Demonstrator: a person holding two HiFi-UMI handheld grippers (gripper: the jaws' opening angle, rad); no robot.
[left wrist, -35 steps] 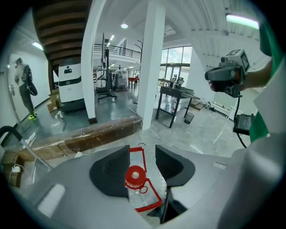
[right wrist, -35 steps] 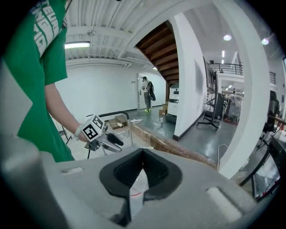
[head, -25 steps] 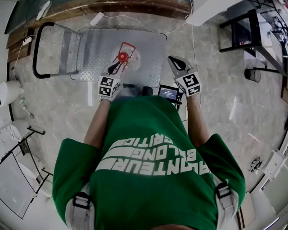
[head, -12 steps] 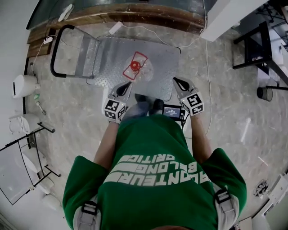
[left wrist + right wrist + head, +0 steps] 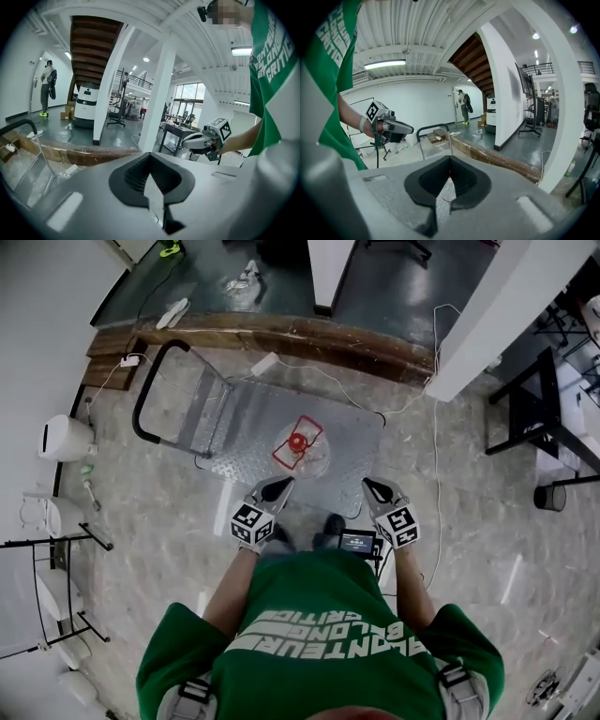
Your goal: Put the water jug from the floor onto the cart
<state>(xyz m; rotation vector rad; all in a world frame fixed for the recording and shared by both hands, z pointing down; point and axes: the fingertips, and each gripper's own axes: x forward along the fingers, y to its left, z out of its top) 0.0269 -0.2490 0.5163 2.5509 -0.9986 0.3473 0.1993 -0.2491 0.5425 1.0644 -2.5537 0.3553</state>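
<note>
The clear water jug (image 5: 300, 444), with a red cap and red handle, stands upright on the metal cart (image 5: 234, 427). My left gripper (image 5: 277, 487) hangs in front of the cart's near edge, short of the jug, shut and holding nothing. My right gripper (image 5: 372, 488) is level with it on the right, also shut and bare. In the left gripper view the left gripper's (image 5: 150, 161) pads meet, and the right gripper (image 5: 199, 139) shows beyond. The right gripper view shows the right gripper (image 5: 449, 164) closed, with the left gripper (image 5: 398, 127) off to its left.
The cart's black push handle (image 5: 148, 395) stands at its left end. Behind the cart runs a wooden step (image 5: 309, 334) with a white cable (image 5: 435, 418) trailing down. A white pillar (image 5: 506, 315), a black table frame (image 5: 539, 418) and a white bin (image 5: 61, 439) stand around.
Both grippers have drawn back from the jug toward my body. The left one was at the jug's red handle a second ago and now hangs apart from it. The head camera has risen.
</note>
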